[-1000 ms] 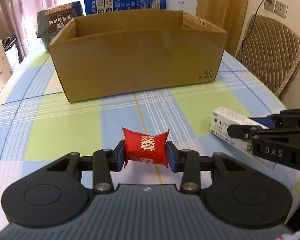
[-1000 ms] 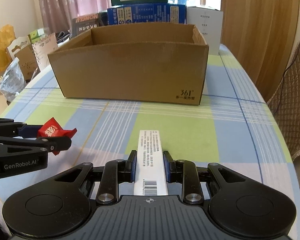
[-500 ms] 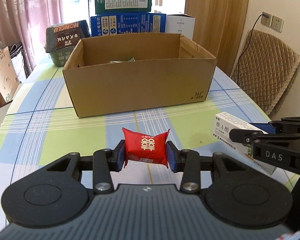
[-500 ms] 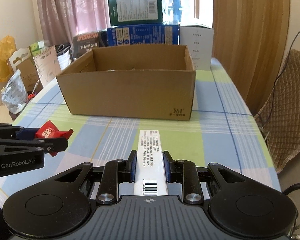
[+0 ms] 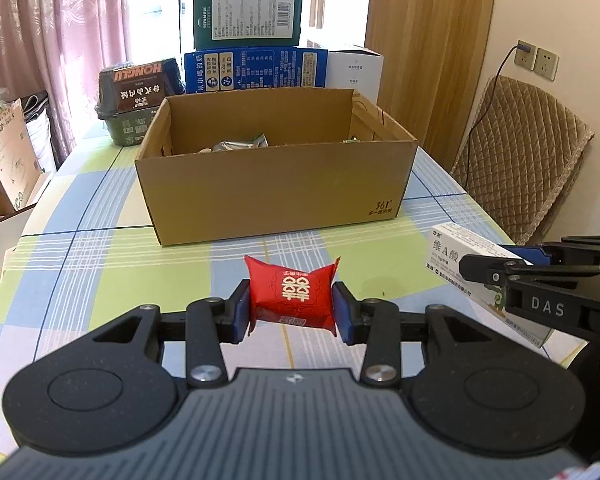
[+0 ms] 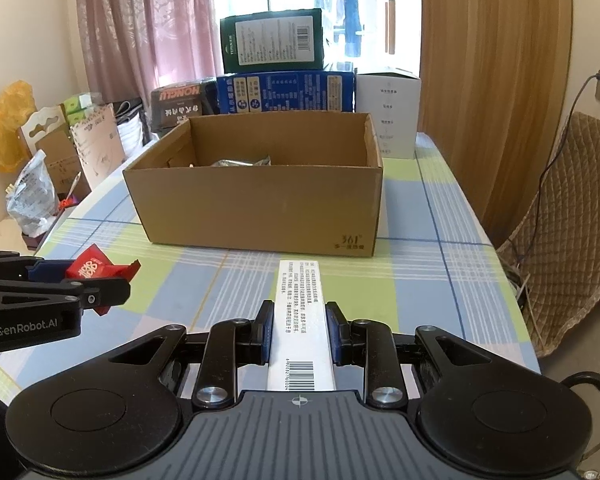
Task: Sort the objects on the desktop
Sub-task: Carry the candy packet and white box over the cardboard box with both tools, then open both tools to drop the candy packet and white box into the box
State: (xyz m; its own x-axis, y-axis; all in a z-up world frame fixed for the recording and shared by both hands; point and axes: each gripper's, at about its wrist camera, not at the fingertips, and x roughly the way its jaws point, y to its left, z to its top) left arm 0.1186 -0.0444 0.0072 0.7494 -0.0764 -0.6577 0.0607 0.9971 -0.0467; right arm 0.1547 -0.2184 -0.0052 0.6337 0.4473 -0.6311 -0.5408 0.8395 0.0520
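- The table (image 5: 80,264), under a blue, green and white checked cloth, carries everything; the cardboard box serves as landmark below.
- The cardboard box (image 5: 276,196) stands open-topped mid-table, marked "361°" low on its front right corner. A crumpled silvery packet (image 5: 240,145) lies inside near its back wall.
- Behind the box, a blue carton (image 5: 256,70) bears a dark green carton (image 5: 248,18); a white carton (image 5: 354,70) stands to their right, and a dark "HONGLU" pack (image 5: 140,96) sits behind the box's left rear corner.
- A quilted chair (image 5: 528,156) stands off the table, to the right of the box.
- The right tool (image 6: 299,330), in front of the box, is clamped on a long white medicine box (image 6: 300,320), its blue pads pressing both long sides; the barcode end points back toward the camera, the far end toward the cardboard box.
- The left tool (image 5: 292,312), in front of the box and left of the right tool, pinches a red candy packet (image 5: 294,294) with a gold double-happiness mark, held above the cloth.
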